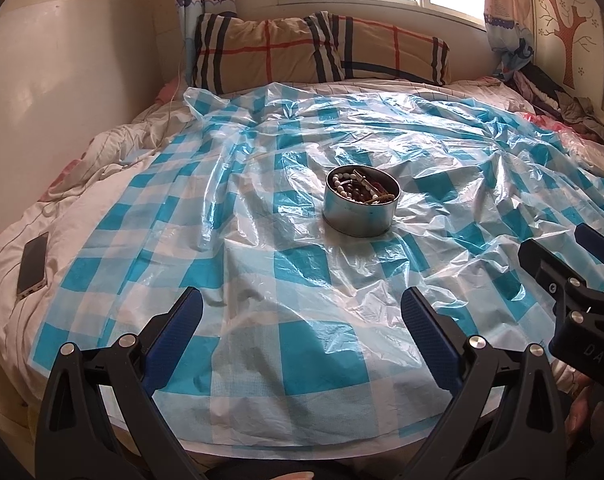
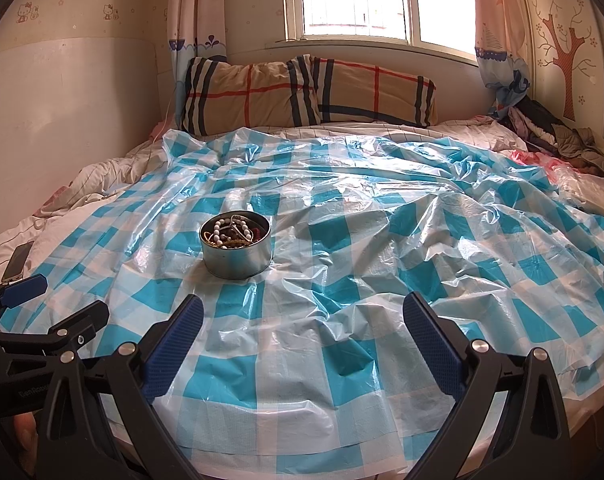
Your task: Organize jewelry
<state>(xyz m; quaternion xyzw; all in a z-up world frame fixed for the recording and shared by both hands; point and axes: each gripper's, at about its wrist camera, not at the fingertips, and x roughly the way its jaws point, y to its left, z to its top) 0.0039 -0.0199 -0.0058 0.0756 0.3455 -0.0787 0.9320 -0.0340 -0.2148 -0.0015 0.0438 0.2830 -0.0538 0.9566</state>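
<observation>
A round metal tin (image 1: 360,216) stands on the blue-and-white checked plastic sheet (image 1: 262,272) on the bed. It holds jewelry (image 1: 362,188): a white bead bracelet, dark beads and brownish pieces. The tin also shows in the right wrist view (image 2: 238,258) with the jewelry (image 2: 234,234) inside. My left gripper (image 1: 302,312) is open and empty, well short of the tin. My right gripper (image 2: 303,318) is open and empty, near the front of the sheet, with the tin ahead to its left. Each gripper shows at the edge of the other's view, the right one (image 1: 562,256) and the left one (image 2: 58,300).
A plaid pillow (image 1: 322,52) lies at the head of the bed under the window. A phone (image 1: 32,268) lies on the white quilt at the left. Crumpled clothes (image 1: 562,108) are piled at the far right. A wall runs along the left.
</observation>
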